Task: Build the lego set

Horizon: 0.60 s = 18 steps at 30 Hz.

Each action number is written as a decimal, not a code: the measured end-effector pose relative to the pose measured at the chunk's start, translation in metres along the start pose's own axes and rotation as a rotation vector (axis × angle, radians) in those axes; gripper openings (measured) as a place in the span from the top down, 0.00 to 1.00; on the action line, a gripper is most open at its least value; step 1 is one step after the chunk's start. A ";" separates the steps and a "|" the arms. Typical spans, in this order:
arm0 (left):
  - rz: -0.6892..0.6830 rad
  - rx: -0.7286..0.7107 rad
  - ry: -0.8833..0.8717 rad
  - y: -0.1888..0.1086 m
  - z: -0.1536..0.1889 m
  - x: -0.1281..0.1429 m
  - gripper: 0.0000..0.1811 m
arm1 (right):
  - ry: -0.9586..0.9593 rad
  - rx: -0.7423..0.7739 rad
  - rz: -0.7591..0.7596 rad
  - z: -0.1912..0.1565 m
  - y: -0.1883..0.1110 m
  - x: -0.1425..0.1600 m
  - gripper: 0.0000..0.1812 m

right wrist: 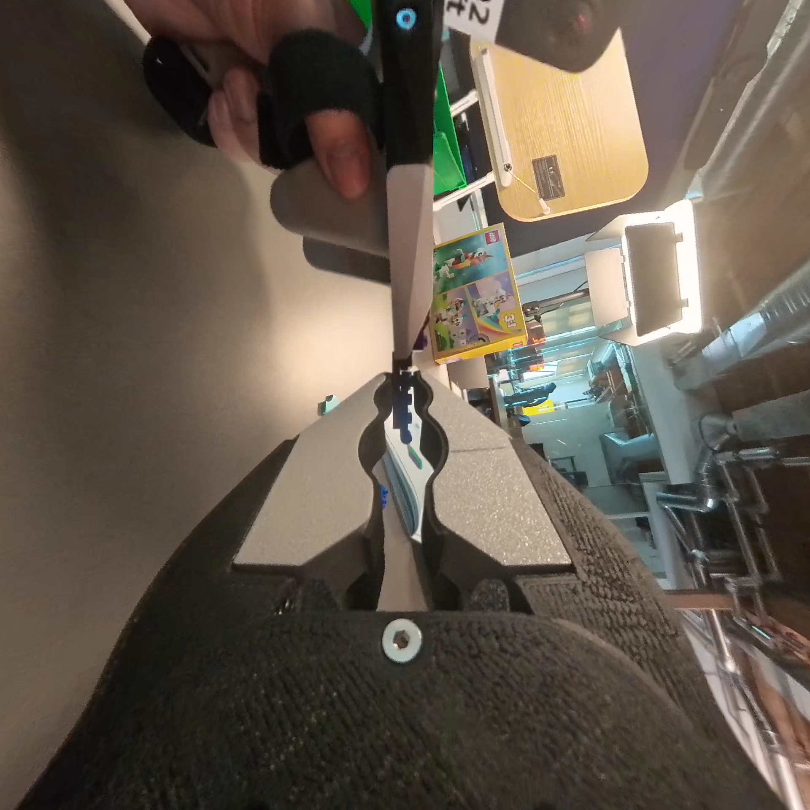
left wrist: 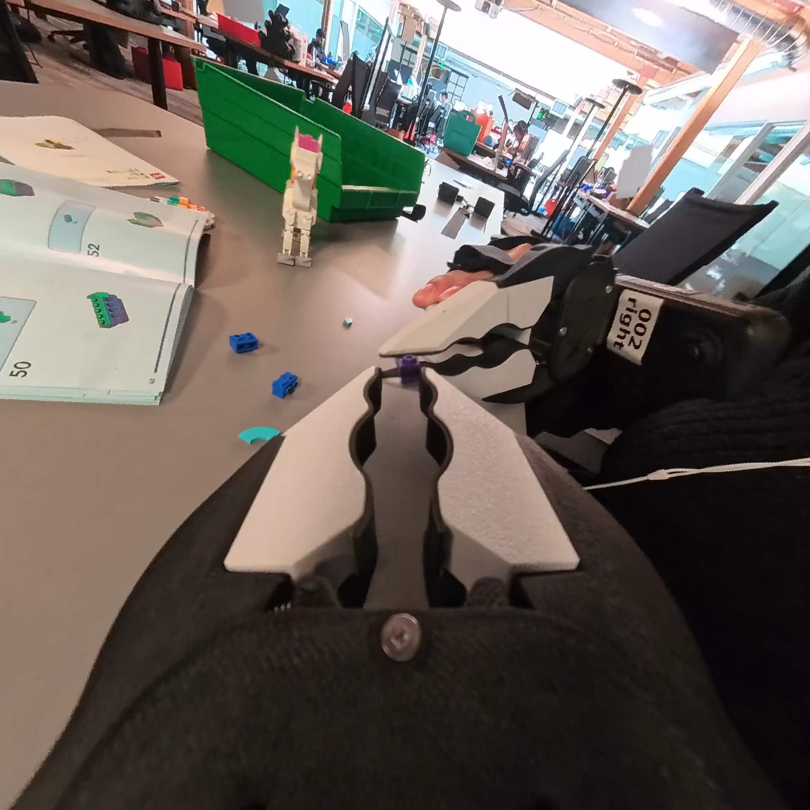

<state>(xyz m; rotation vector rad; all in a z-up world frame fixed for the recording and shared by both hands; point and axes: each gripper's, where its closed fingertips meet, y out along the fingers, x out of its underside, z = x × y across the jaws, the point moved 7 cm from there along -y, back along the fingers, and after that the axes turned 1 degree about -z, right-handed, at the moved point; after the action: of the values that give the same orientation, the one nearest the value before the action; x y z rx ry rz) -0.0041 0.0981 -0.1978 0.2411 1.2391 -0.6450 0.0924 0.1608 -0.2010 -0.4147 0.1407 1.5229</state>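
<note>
We see the left claw (left wrist: 399, 376) closed at its tips on a small purple brick (left wrist: 408, 369), held just above the grey surface (left wrist: 109, 482). The right claw (left wrist: 405, 357) comes in from the right, turned on its side, its tips meeting the same purple brick from above; a bare thumb (left wrist: 442, 287) rests along its upper finger.

In the right wrist view, the right claw (right wrist: 402, 376) has its tips drawn together on a small dark blue piece (right wrist: 403, 410), with the left claw (right wrist: 403, 357) reaching down edge-on to touch it at the tips. We cannot tell from either view whether the blue and purple parts are already joined.

On the surface to the left lie two blue bricks (left wrist: 243, 342) near each other, a teal curved tile (left wrist: 258, 435) just beside the left claw, and a tiny teal piece (left wrist: 347, 322) farther off. An open instruction booklet (left wrist: 87, 285) lies at the left edge. A white built figure (left wrist: 299, 197) stands upright beyond, in front of a green bin (left wrist: 307, 144). The set's yellow box (right wrist: 477, 298) shows in the right wrist view.
</note>
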 end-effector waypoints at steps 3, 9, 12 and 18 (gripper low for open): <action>0.003 0.016 -0.016 0.000 0.000 0.000 0.91 | 0.015 0.002 0.005 0.000 -0.001 0.000 0.96; -0.026 0.010 -0.009 0.007 0.002 0.001 0.95 | 0.024 0.001 -0.002 0.000 0.001 -0.001 0.96; -0.060 -0.043 0.077 0.008 0.004 0.003 0.96 | 0.011 -0.016 -0.011 -0.002 0.001 0.000 0.96; -0.085 -0.086 0.155 0.010 0.007 0.003 0.96 | -0.157 -0.011 -0.052 -0.005 0.001 -0.001 0.97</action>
<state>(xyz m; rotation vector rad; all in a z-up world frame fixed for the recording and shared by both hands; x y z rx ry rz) 0.0081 0.1016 -0.2002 0.1694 1.4290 -0.6539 0.0925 0.1581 -0.2050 -0.3039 -0.0022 1.4992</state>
